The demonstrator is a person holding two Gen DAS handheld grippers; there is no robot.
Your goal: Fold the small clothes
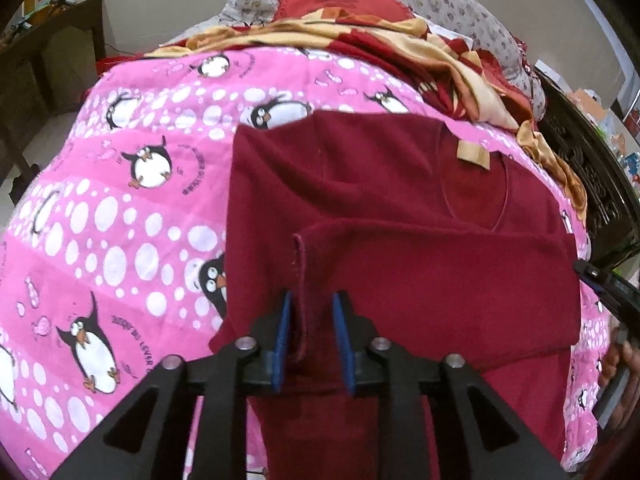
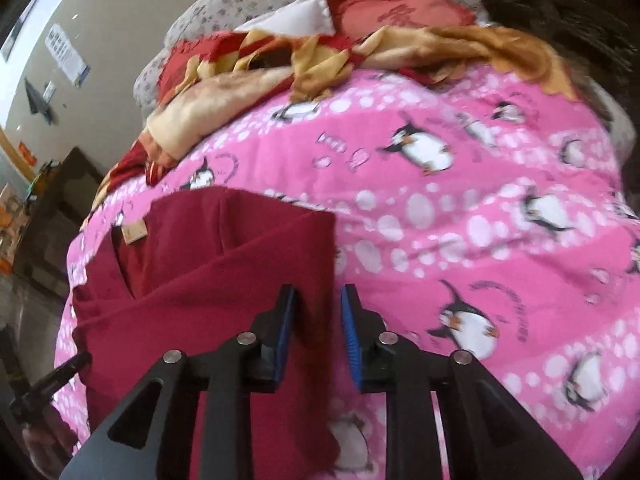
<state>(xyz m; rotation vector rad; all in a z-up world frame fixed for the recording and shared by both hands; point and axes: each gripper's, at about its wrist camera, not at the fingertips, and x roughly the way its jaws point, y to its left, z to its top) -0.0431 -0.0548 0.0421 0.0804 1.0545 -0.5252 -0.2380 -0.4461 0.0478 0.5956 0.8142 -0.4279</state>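
A dark red top (image 1: 360,184) lies flat on the pink penguin-print bedspread (image 1: 100,220), its neck label at the far end. One sleeve already lies folded across the chest, so the fold looks partly done; the other side and the final fold up from the near hem appear still to come. The left gripper (image 1: 311,344) stands slightly apart, the folded sleeve's cuff edge between its blue pads without being pinched. The right gripper (image 2: 318,334) straddles the garment's right edge, jaws likewise apart and not visibly pressing. A crumpled red-and-gold blanket (image 2: 280,60) lies at the far end.
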